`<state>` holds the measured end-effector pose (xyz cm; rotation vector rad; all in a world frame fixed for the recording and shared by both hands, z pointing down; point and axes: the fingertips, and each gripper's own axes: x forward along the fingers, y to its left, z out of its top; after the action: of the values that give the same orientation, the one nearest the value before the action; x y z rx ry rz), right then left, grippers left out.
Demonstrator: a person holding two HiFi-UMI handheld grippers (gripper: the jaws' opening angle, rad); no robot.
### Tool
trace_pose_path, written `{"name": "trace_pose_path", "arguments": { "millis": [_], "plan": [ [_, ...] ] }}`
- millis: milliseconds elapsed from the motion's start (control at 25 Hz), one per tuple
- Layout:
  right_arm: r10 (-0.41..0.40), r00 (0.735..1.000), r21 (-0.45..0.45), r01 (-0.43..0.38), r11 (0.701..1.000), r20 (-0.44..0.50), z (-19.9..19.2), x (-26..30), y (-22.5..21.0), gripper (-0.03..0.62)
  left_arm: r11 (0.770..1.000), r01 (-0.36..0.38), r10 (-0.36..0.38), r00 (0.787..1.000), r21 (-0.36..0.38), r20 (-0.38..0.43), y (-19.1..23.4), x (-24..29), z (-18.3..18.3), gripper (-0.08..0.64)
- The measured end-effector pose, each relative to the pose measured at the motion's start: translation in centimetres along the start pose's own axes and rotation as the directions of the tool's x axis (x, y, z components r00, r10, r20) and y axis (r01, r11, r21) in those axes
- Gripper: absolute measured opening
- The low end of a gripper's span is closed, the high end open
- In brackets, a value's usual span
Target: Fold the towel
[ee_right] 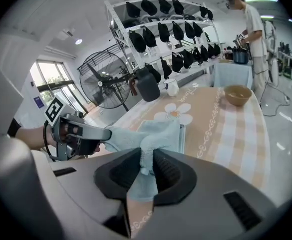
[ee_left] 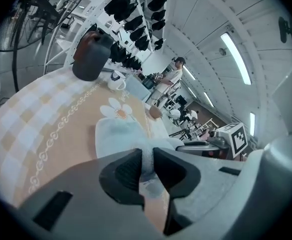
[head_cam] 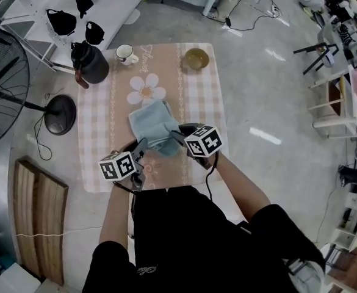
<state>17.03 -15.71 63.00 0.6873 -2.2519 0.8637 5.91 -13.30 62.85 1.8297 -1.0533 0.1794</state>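
Small square table (head_cam: 218,112), cloth-covered, four items on it.

The tablecloth (head_cam: 205,96) has pale pink-and-white checks down both sides and a plain tan band through the middle. A white daisy (head_cam: 146,89) is printed on that band and serves as the landmark. A dark jug (head_cam: 91,64) stands upright beyond the daisy and to its left, at the cloth's far left corner. A white cup (head_cam: 126,54) is beyond the daisy, just right of the jug and apart from it. An ochre bowl (head_cam: 196,58) is beyond the daisy and to its right. A light blue towel (head_cam: 155,122) is just on the near side of the daisy, its far part flat on the cloth and its near edge bunched and raised.
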Motion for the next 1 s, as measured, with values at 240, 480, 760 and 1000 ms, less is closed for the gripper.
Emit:
{"name": "trace_pose_path", "arguments": {
  "millis": [240,480,760,1000],
  "plan": [
    [-0.019,1.000,0.024,0.019,1.000,-0.015,2.1,2.0,-1.6,0.072,0.998,0.023,-0.024,1.000,-0.062,-0.017,1.8,1.5,2.4,0.072],
    [0.018,0.999,0.036,-0.016,0.999,-0.044,4.8,3.6,-2.8,0.080,0.989,0.033,-0.036,0.999,-0.146,-0.016,3.8,2.9,4.2,0.071],
    [-0.048,0.997,0.021,0.047,0.999,0.062,8.2,3.3,-4.6,0.212,0.969,0.058,-0.039,0.996,-0.242,0.079,5.8,3.8,7.2,0.119],
    [-0.055,0.989,-0.019,0.058,0.998,0.138,8.5,1.6,-4.1,0.221,0.941,0.150,-0.091,0.976,-0.303,0.199,5.2,2.8,10.3,0.261]
  ]
}}
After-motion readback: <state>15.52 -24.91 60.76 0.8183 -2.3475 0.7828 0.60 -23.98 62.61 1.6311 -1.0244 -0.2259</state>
